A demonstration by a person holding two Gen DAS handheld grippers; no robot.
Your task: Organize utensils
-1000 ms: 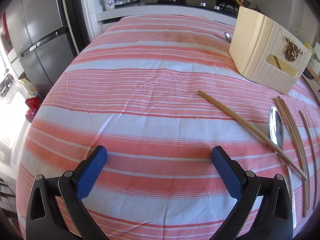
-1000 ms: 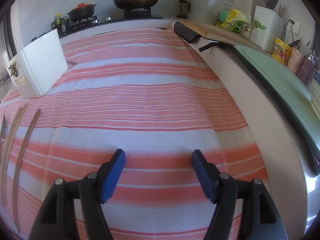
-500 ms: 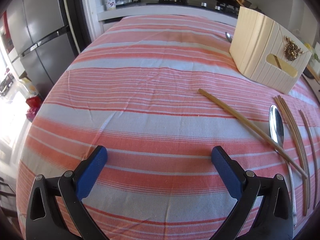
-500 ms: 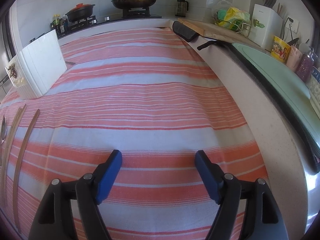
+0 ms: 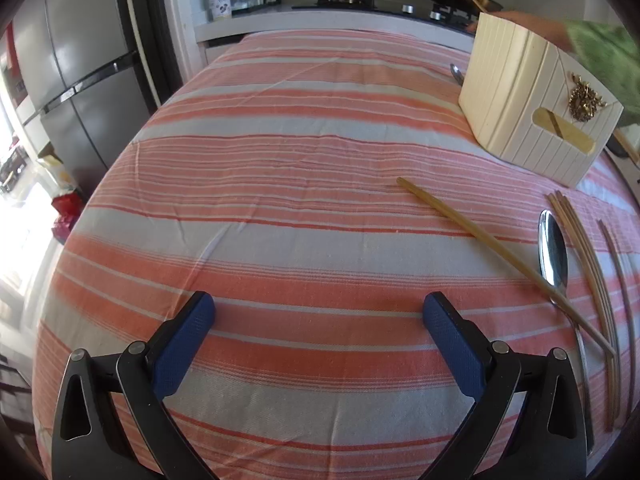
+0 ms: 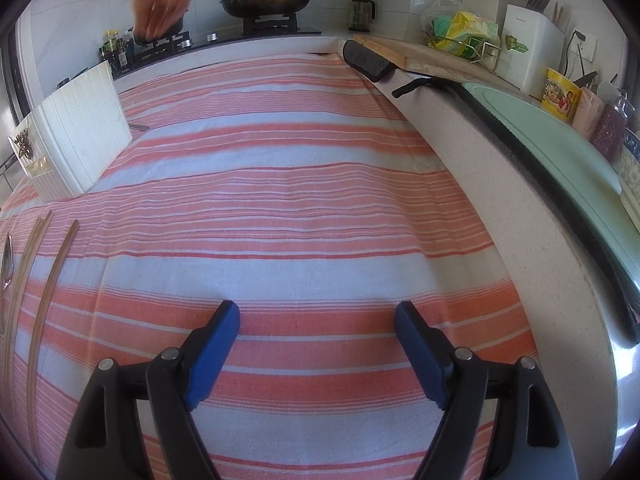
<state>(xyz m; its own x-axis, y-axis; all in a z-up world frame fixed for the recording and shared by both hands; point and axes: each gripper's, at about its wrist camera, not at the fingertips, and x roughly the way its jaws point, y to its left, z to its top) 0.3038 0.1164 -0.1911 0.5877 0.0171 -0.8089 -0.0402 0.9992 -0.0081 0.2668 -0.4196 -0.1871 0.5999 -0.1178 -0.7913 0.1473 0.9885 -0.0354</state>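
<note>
Where striped cloth (image 5: 280, 208) covers table, stove (image 6: 268, 24) behind, fridge (image 5: 80, 80) left.

The right gripper (image 6: 317, 322) is hovering over the striped cloth (image 6: 280, 200), its blue-padded jaws standing wide apart and holding nothing. A white utensil box (image 6: 76, 140) is standing at far left, with chopsticks (image 6: 48, 280) and a spoon (image 6: 7, 260) lying before it. A bare hand (image 6: 160, 4) is reaching in above the stove (image 6: 268, 26).

blue-padded black fingers (image 5: 182, 350), green sleeve (image 5: 604, 64)
</note>
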